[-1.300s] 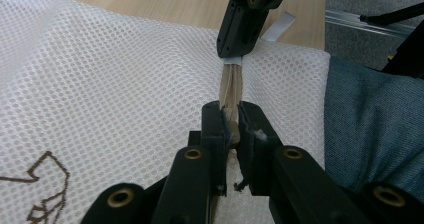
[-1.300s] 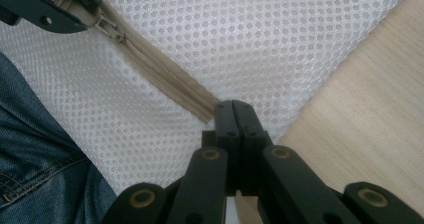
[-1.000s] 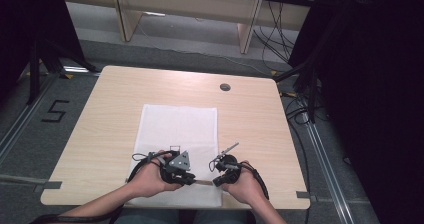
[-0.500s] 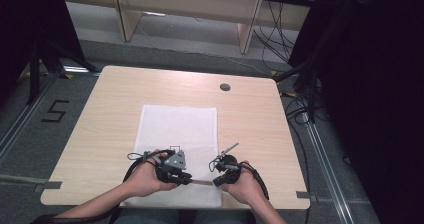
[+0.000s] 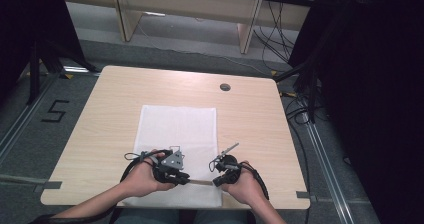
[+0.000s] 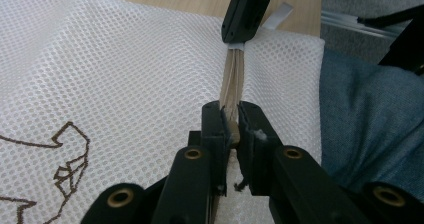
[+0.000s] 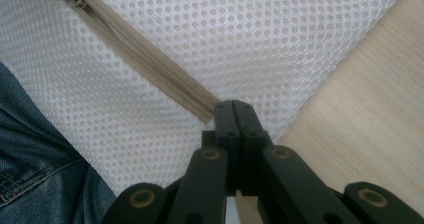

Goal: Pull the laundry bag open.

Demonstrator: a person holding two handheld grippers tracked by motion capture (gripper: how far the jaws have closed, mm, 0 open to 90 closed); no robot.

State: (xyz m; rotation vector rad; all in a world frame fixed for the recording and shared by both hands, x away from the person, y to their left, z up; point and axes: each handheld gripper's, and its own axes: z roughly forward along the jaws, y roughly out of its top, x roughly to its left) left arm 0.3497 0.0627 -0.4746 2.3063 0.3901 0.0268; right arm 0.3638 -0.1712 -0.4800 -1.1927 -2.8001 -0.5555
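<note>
A white mesh bag point(image 5: 177, 129) lies flat on the wooden table point(image 5: 250, 119), its near edge at the table's front. A beige zipper point(image 6: 232, 79) runs along that near edge. My left gripper point(image 6: 230, 121) is shut on the zipper's slider, jaws pinching it from both sides. Straight ahead of it, my right gripper point(image 6: 236, 40) clamps the zipper's far end. In the right gripper view, the right gripper point(image 7: 233, 111) is shut on the zipper's end tab point(image 7: 207, 111), and the closed zipper point(image 7: 150, 64) runs away to the upper left. From above, the left gripper point(image 5: 186, 180) and right gripper point(image 5: 216, 180) face each other.
The person's blue-jeaned legs point(image 6: 370, 119) sit just beyond the bag's near edge. A brown stitched design point(image 6: 65, 154) marks the mesh. A round cable hole point(image 5: 225, 87) lies at the table's far right. Bare wood point(image 7: 360, 109) borders the bag's corner.
The left gripper has edged slightly to the left along the zipper. The right gripper has stayed put.
</note>
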